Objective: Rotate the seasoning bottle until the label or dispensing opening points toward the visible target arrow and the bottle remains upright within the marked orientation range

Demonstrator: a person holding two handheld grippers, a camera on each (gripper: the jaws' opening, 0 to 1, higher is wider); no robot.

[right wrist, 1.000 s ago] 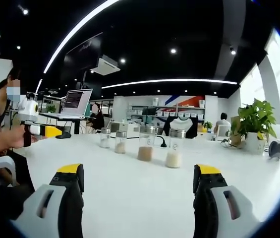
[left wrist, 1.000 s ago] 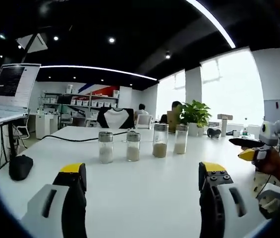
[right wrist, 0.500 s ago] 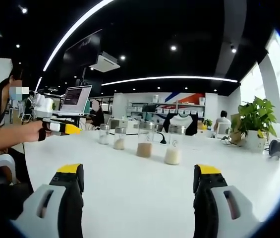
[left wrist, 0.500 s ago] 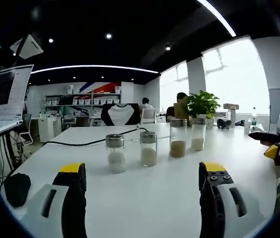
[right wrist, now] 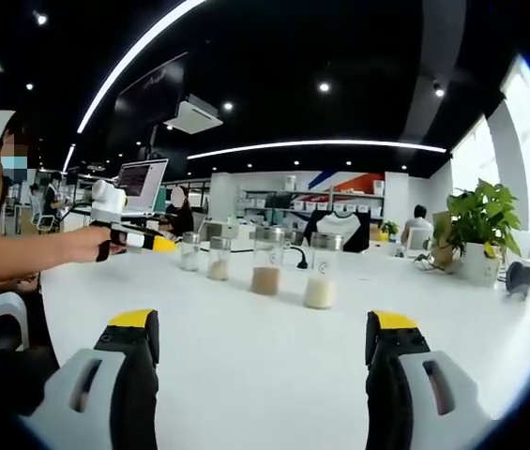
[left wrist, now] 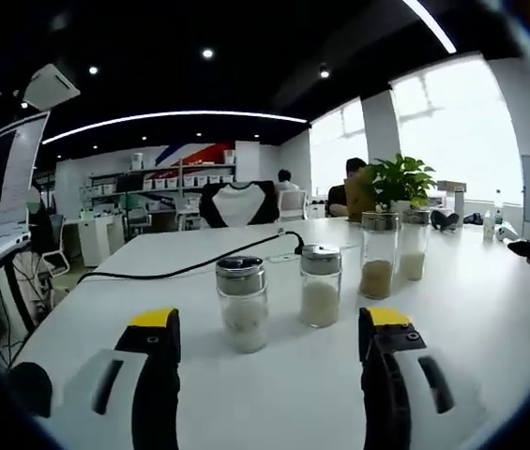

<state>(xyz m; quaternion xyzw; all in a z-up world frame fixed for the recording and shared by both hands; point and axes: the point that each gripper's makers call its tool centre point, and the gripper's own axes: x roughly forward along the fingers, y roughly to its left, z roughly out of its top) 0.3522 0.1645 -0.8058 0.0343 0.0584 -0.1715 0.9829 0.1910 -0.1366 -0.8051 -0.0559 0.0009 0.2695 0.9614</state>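
**Left gripper lined up on the nearest bottle, nothing held yet**

In the left gripper view the left gripper (left wrist: 266, 356) stands with its jaws wide apart and empty, the yellow-tipped ends rising at 7 and 5 o'clock. Just beyond the gap, toward 12 o'clock, stands the nearest seasoning bottle (left wrist: 243, 304): clear glass, metal cap, white grains in the lower part, upright on the white table (left wrist: 471, 309). It is apart from both jaws. Just beside it at 1 o'clock is a second short bottle (left wrist: 321, 286), and farther out at 2 o'clock two taller bottles (left wrist: 379, 254), one with tan contents. A black cable (left wrist: 180, 270) runs across the table behind them, and a potted plant (left wrist: 398, 182) stands beyond.

In the right gripper view the right gripper (right wrist: 260, 361) is likewise spread wide and holds nothing. The four bottles stand in a row well ahead of it at 12 o'clock, and the other gripper comes in from 9 o'clock, held in a person's hand (right wrist: 91, 244).

No target arrow or marked range can be made out on the table, and no label or opening is legible on the bottle from here.

Risks, as I judge them: the two short bottles stand close together, so a jaw sliding in could knock the neighbour. A grip taken high near the cap, or off-centre, could tip the bottle during the turn. With the arrow unseen, the turn could stop at the wrong heading.
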